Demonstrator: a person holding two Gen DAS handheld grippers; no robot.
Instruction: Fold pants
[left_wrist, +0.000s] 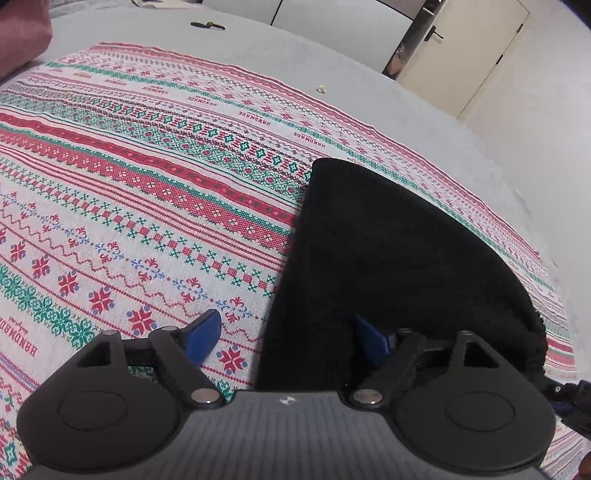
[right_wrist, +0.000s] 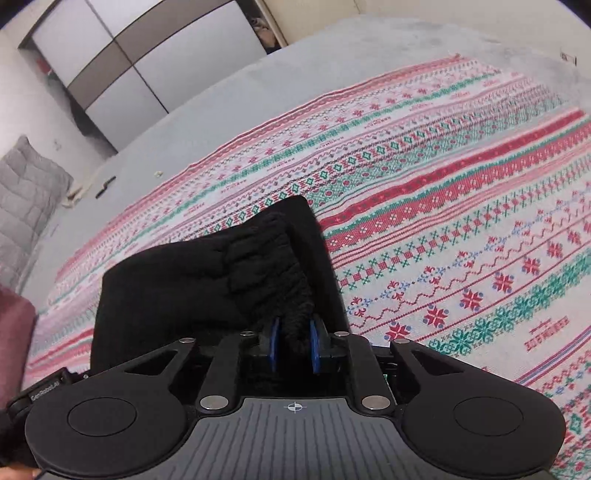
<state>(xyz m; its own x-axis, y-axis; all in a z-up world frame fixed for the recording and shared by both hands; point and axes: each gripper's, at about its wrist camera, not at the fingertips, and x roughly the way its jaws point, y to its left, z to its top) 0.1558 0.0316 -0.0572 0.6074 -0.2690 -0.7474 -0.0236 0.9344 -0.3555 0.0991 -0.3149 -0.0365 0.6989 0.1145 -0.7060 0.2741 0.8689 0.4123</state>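
Observation:
The black pants (left_wrist: 388, 258) lie folded on a patterned cloth (left_wrist: 147, 184). My left gripper (left_wrist: 288, 336) is open wide just above the pants' near left edge, with one blue fingertip (left_wrist: 207, 330) over the cloth and the other over the black fabric. Nothing is pinched between them. In the right wrist view the pants (right_wrist: 177, 288) fill the lower left, with the gathered elastic waistband (right_wrist: 273, 266) running toward me. My right gripper (right_wrist: 294, 341) is shut on that bunched waistband, with the black fabric pressed between its two blue pads.
The red, green and white cloth (right_wrist: 461, 206) covers a grey surface (left_wrist: 332, 59). A small dark object (left_wrist: 207, 25) and a pale scrap (left_wrist: 322, 88) lie on the grey part. Beyond are a door (left_wrist: 465, 51), a wardrobe (right_wrist: 147, 51) and a grey cushion (right_wrist: 26, 195).

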